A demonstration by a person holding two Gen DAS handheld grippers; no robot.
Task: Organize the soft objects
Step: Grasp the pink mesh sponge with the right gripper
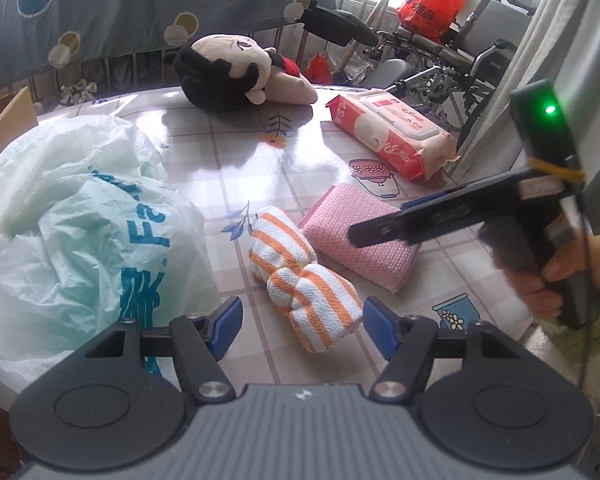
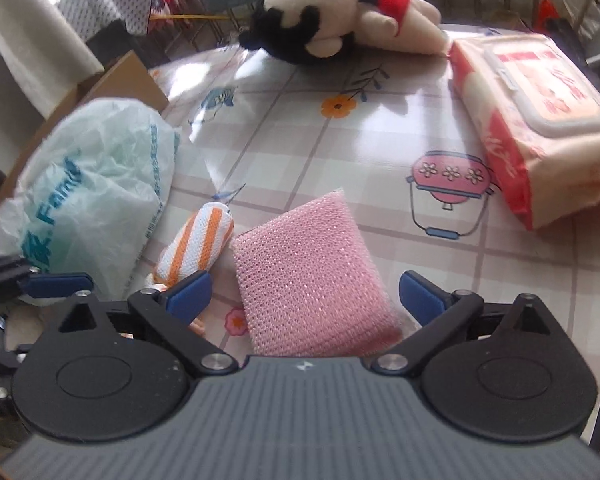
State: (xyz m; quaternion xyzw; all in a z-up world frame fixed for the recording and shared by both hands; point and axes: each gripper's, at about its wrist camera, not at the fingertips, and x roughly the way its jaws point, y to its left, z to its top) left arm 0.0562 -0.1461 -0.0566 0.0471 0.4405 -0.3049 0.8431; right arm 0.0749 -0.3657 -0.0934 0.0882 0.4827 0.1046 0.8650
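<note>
An orange-and-white striped rolled towel [image 1: 304, 280] lies on the table, its near end between the open fingers of my left gripper [image 1: 302, 326]. A folded pink knit cloth [image 1: 360, 236] lies just right of it. My right gripper [image 2: 306, 294] is open, with the pink cloth [image 2: 308, 268] between its fingers; the striped towel [image 2: 198, 242] lies to its left. In the left wrist view the right gripper [image 1: 360, 236] hovers over the pink cloth. A plush doll [image 1: 236, 72] with black hair lies at the far side of the table; it also shows in the right wrist view [image 2: 340, 12].
A crumpled white-green plastic bag [image 1: 72, 216] fills the table's left side. A red-and-white wet-wipes pack [image 1: 392, 132] lies at the far right. A cardboard box [image 1: 4, 120] stands at the left edge. A wheelchair [image 1: 440, 60] and a red bag [image 1: 432, 4] stand beyond the table.
</note>
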